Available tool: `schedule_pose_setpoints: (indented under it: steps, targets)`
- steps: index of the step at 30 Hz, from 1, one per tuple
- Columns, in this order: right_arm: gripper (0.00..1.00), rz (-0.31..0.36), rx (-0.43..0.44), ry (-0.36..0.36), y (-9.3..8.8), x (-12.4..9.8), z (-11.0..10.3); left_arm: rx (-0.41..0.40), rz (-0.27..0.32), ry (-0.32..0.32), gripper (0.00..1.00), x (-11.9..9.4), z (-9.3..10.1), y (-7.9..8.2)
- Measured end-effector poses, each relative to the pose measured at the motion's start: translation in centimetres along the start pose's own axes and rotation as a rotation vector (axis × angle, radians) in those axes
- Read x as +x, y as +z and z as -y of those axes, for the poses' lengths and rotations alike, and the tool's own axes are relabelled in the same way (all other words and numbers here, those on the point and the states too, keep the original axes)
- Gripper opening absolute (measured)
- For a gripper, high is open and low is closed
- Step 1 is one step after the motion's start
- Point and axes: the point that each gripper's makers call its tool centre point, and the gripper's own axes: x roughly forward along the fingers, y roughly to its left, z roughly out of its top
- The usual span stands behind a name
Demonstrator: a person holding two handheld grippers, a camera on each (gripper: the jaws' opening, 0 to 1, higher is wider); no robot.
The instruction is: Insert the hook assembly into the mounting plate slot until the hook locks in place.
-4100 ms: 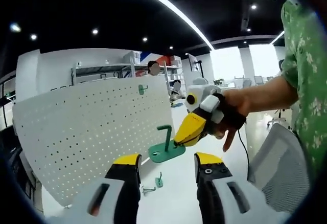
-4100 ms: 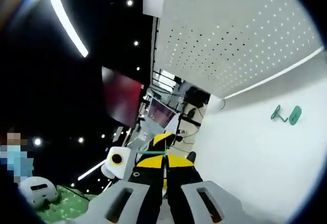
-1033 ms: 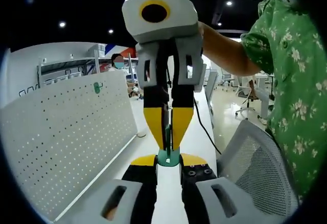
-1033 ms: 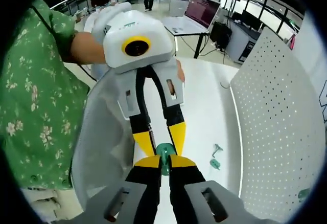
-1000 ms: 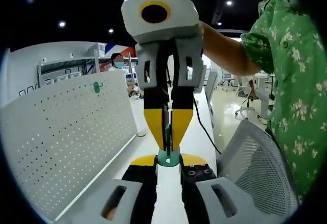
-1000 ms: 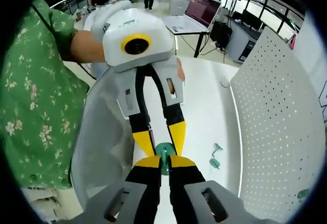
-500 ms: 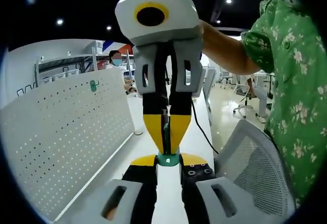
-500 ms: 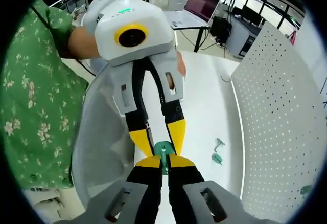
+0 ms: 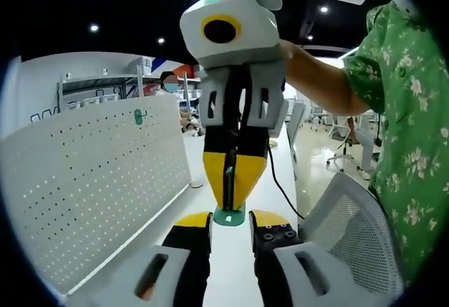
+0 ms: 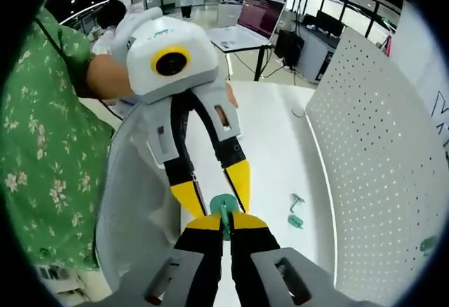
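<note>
A: Where is the hook now?

B: In the air between the two grippers, above the white table and well apart from the pegboard. The right gripper has its jaws pressed together on the thin green stem. In the left gripper view the round green base sits at the tips of the left gripper.

A: And the left jaws?

B: Half a second ago they sat tight against the base from both sides. Now they stand a little spread, with a gap showing on each side of it. In the right gripper view their yellow tips flare wider around the base too. I judge the left has let go, though whether one tip is touching the base I cannot tell.

A: What does that mean for the job?

B: Probably that the hook now rests with the right gripper alone, ready to be carried to the board. Nothing is inserted yet. A green hook already hangs high on the pegboard, and a spare green piece lies on the table near its foot.
</note>
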Motion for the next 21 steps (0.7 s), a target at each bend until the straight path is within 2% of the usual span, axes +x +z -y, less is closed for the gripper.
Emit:
schedule_pose_setpoints:
  steps: [5, 10, 17, 21]
  targets:
    - [0.01, 0.027, 0.024, -0.017, 0.0, -0.2, 0.5, -0.029, 0.019, 0.015, 0.36, 0.0, -0.4, 0.2]
    - [0.01, 0.061, 0.054, -0.035, 0.0, -0.3, 0.9, -0.069, 0.046, 0.032, 0.52, 0.0, -0.7, 0.7]
    - [0.01, 0.124, 0.106, -0.072, 0.3, -0.8, 1.7, -0.139, 0.110, 0.062, 0.80, -0.1, -1.4, 1.7]
    - [0.01, 0.165, 0.139, -0.102, 0.5, -1.3, 2.4, -0.159, 0.131, 0.070, 0.87, -0.1, -1.5, 1.9]
